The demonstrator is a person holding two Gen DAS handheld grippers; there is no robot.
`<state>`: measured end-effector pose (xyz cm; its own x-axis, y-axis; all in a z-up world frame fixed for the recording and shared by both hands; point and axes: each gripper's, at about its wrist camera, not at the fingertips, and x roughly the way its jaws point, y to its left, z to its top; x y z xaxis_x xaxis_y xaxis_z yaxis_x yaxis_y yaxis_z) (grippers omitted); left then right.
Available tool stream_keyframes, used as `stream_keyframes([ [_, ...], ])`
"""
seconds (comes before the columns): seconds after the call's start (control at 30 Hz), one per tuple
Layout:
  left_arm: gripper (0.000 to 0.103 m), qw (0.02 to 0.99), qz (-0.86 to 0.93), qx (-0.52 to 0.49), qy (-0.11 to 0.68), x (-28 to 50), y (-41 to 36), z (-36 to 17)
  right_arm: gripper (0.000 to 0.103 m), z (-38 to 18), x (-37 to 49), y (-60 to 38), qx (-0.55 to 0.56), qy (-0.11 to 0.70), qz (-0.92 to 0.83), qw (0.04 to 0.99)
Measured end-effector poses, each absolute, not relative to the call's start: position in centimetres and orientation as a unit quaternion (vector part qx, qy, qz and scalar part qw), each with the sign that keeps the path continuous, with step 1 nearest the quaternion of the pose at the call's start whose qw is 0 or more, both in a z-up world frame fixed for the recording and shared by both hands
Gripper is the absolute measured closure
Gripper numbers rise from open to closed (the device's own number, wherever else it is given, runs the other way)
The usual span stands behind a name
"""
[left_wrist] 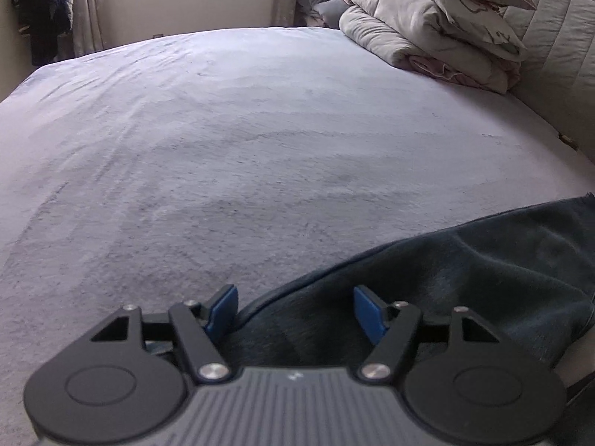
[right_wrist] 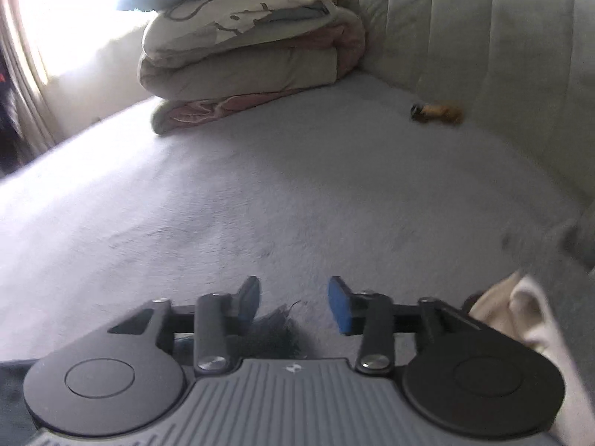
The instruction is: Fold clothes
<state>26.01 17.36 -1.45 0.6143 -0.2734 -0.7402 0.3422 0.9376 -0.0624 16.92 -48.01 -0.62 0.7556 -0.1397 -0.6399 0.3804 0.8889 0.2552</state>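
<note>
Held the left hand-held gripper [left_wrist: 295, 308] low over the bed [left_wrist: 223, 148], with the jaws apart and both blue pads [left_wrist: 223, 312] free. Found nothing clamped between them. Saw the dark garment [left_wrist: 465, 271] lying flat on the pale sheet at the near right part of the bed, with its seamed edge running under the gap of the jaws and out toward the right border of the view. Could not tell whether the pads touched the cloth from above.

Held the right hand-held gripper [right_wrist: 293, 303] also low over the bed, jaws apart, less wide than on the left. Noticed a tuft of dark fabric [right_wrist: 275, 330] just under the gap, close to the left pad but not pressed by either one. Saw a piece of white cloth [right_wrist: 528, 308] at the lower right, beside the body of this gripper and partly hidden by it.

Found a stack of folded duvets [left_wrist: 427, 37] at the far corner of the bed, against the padded headboard [right_wrist: 465, 37], with a pillow on top. Noticed a small brown object [right_wrist: 437, 111] on the sheet near the headboard, too blurred to name. Saw pale curtains [left_wrist: 87, 7] by a bright window behind the bed, and dark clothes [left_wrist: 44, 11] hanging to the left of them.
</note>
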Motion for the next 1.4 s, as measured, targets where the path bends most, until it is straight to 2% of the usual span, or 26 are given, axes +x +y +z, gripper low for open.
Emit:
stream_keyframes([
  [0.1, 0.038, 0.898, -0.169, 0.046, 0.404, 26.3, 16.7, -1.8, 0.055, -1.7, 17.0, -47.9, 0.206, 0.333, -0.103, 0.914],
  [0.23, 0.045, 0.904, -0.152, 0.054, 0.396, 25.9, 15.7, -2.4, 0.057, -3.5, 18.2, -45.3, 0.133, 0.355, -0.114, 0.918],
  [0.27, 0.051, 0.907, -0.145, 0.058, 0.391, 25.6, 15.3, -2.5, 0.061, -3.8, 18.1, -44.1, 0.106, 0.350, -0.120, 0.923],
  [0.3, 0.054, 0.911, -0.140, 0.066, 0.383, 25.2, 14.9, -2.7, 0.081, -4.1, 18.0, -42.7, 0.074, 0.342, -0.121, 0.929],
  [0.33, 0.061, 0.914, -0.134, 0.075, 0.374, 24.8, 14.4, -2.8, 0.093, -4.3, 17.8, -41.1, 0.039, 0.335, -0.118, 0.934],
  [0.37, 0.070, 0.918, -0.130, 0.083, 0.366, 24.3, 14.0, -2.9, 0.094, -4.5, 17.6, -39.7, 0.001, 0.328, -0.120, 0.937],
  [0.47, 0.086, 0.929, -0.109, 0.099, 0.341, 23.3, 13.2, -2.5, 0.096, -4.1, 17.6, -37.4, -0.084, 0.298, -0.150, 0.939],
  [0.73, 0.090, 0.955, -0.083, 0.064, 0.279, 22.6, 13.4, -1.7, 0.097, 0.7, 23.5, -37.4, -0.130, 0.255, -0.187, 0.940],
  [0.9, 0.088, 0.959, -0.069, 0.076, 0.263, 22.9, 12.9, -4.1, 0.097, -0.4, 27.7, -36.8, -0.156, 0.274, -0.188, 0.930],
  [1.1, 0.078, 0.959, -0.058, 0.081, 0.265, 23.2, 12.8, -4.8, 0.097, -5.3, 30.4, -36.6, -0.166, 0.309, -0.196, 0.916],
  [1.2, 0.073, 0.956, -0.056, 0.095, 0.271, 23.4, 12.3, -4.9, 0.091, -7.3, 30.3, -35.3, -0.204, 0.300, -0.211, 0.907],
  [1.23, 0.070, 0.956, -0.054, 0.102, 0.271, 23.4, 12.1, -4.9, 0.091, -7.3, 30.3, -34.7, -0.220, 0.300, -0.217, 0.902],
  [1.27, 0.062, 0.955, -0.049, 0.108, 0.272, 23.4, 12.0, -4.9, 0.089, -7.2, 30.3, -34.2, -0.231, 0.301, -0.223, 0.898],
  [1.3, 0.056, 0.955, -0.043, 0.113, 0.272, 23.5, 11.9, -4.9, 0.078, -6.7, 30.1, -33.9, -0.228, 0.303, -0.228, 0.897],
  [1.33, 0.047, 0.955, -0.034, 0.113, 0.273, 23.5, 12.0, -4.8, 0.060, -6.1, 29.8, -33.5, -0.219, 0.303, -0.227, 0.899],
  [1.37, 0.038, 0.955, -0.032, 0.110, 0.275, 23.5, 12.1, -4.6, 0.052, -5.5, 29.4, -33.0, -0.208, 0.302, -0.218, 0.904],
  [1.4, 0.034, 0.954, -0.035, 0.105, 0.277, 23.6, 12.2, -4.4, 0.044, -4.8, 28.8, -32.3, -0.197, 0.302, -0.203, 0.910],
])
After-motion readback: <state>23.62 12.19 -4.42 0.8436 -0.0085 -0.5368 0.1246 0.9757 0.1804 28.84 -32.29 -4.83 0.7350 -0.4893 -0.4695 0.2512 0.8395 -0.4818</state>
